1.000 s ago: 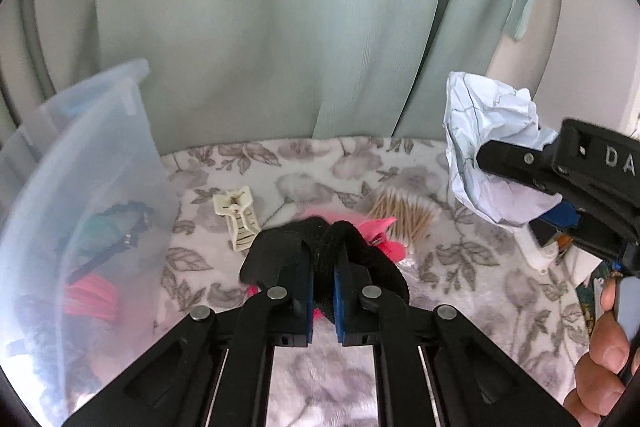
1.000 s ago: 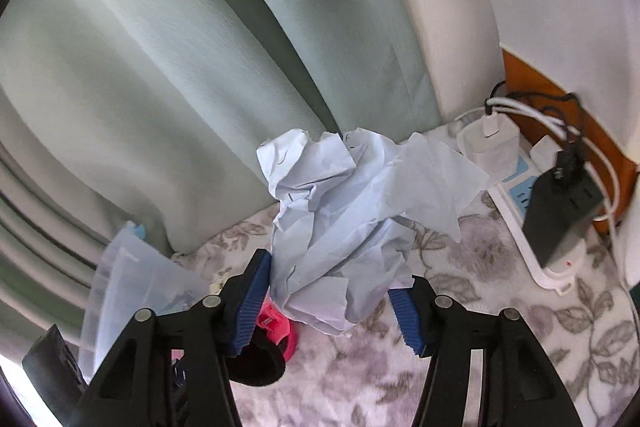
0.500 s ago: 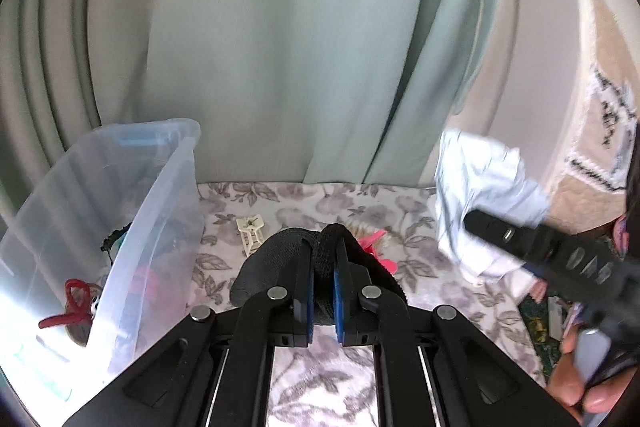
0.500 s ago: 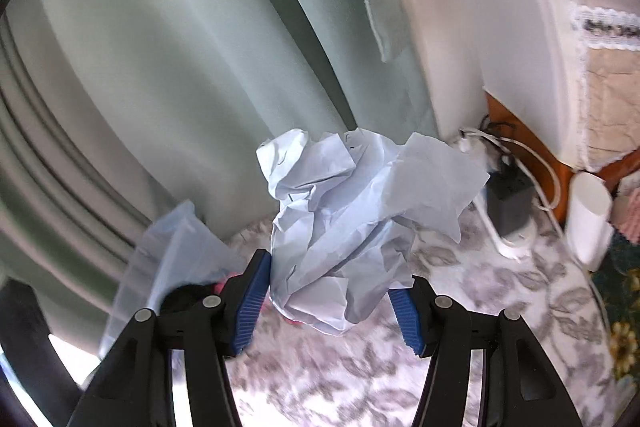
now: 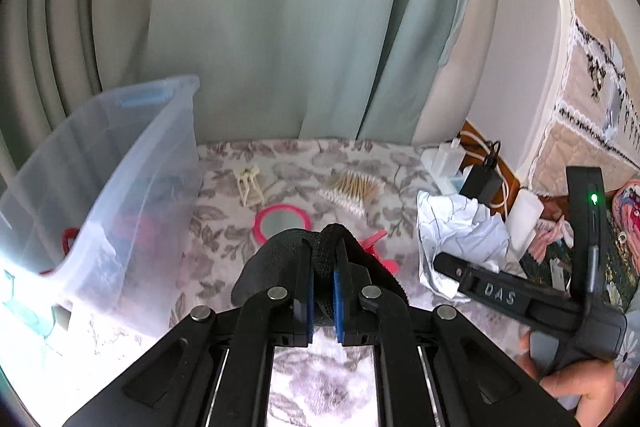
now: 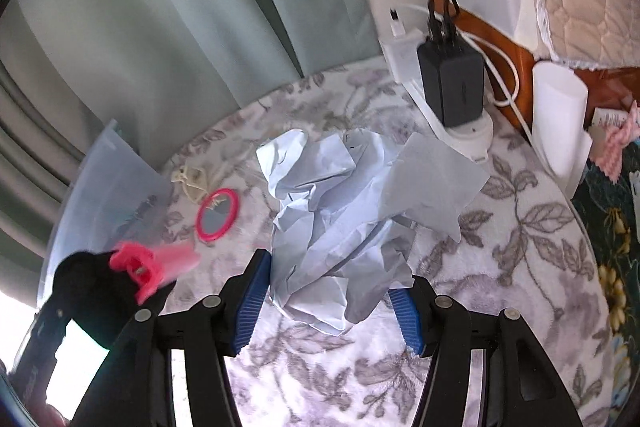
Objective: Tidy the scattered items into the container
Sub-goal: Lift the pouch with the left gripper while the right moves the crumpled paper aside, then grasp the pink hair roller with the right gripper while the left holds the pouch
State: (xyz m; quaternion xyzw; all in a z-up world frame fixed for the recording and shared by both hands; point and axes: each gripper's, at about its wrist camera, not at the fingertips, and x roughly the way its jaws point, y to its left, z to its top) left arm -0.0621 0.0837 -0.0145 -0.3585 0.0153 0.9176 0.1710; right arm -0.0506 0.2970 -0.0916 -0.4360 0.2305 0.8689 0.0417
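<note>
My left gripper [image 5: 323, 267] is shut on a black fabric band [image 5: 280, 251], held above the flowered cloth. A clear plastic container [image 5: 120, 187] stands to its left with several items inside. On the cloth ahead lie a pink round mirror [image 5: 282, 223], a cream hair clip [image 5: 250, 183], a bunch of cotton swabs [image 5: 356, 187] and a pink clip [image 5: 376, 247]. My right gripper [image 6: 328, 307] is shut on a crumpled sheet of paper [image 6: 340, 227], its fingers wide around it. The paper [image 5: 460, 227] hangs to the right of the left gripper.
A white power strip [image 6: 460, 131] with a black charger [image 6: 452, 83] and cables lies at the back right, beside a white cup [image 6: 560, 131]. Green curtains hang behind the cloth. A quilted bed edge [image 5: 580, 131] rises on the right. A person's hand [image 5: 580, 387] holds the right gripper.
Both grippers have pulled back and up with their loads. The paper has dropped lower and to the right in the left view. The pink mirror now shows in full.
</note>
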